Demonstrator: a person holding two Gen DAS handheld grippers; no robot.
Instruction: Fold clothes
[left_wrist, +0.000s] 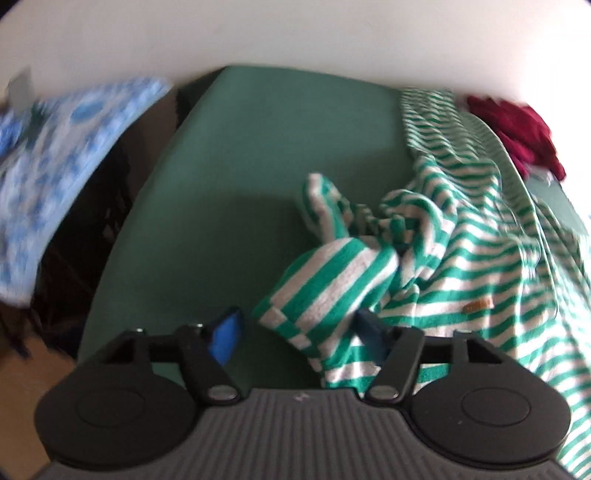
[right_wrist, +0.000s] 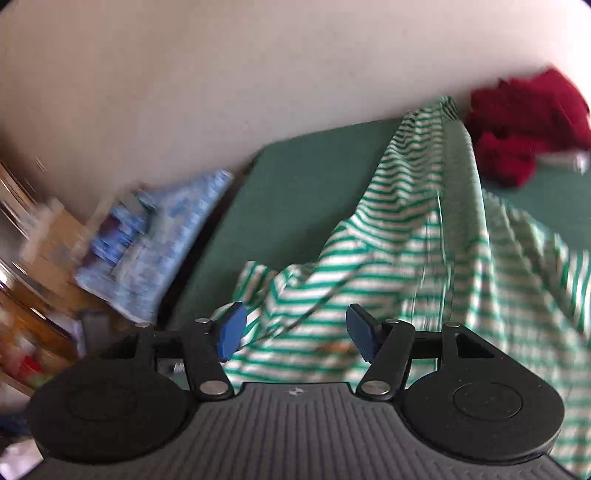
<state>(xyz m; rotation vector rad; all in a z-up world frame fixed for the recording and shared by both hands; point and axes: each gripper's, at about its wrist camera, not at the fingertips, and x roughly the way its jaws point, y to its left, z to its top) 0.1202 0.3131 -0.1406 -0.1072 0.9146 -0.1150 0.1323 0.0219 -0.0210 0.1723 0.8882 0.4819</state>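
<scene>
A green-and-white striped garment (left_wrist: 461, 258) lies crumpled on the right half of a green-covered surface (left_wrist: 258, 166). One striped sleeve (left_wrist: 332, 288) reaches toward the camera. My left gripper (left_wrist: 297, 336) hovers over that sleeve's cuff, which lies between the blue pads (left_wrist: 225, 339). The pads stand apart and do not press it. In the right wrist view the same striped garment (right_wrist: 406, 240) drapes over the green surface (right_wrist: 303, 177). My right gripper (right_wrist: 295, 332) is open just above its near folds, gripping nothing.
A dark red garment (left_wrist: 517, 129) (right_wrist: 528, 125) is bunched at the far right by the white wall. A blue patterned cloth (left_wrist: 55, 166) (right_wrist: 159, 243) lies off the surface's left edge. Blurred brown clutter (right_wrist: 33, 295) sits further left.
</scene>
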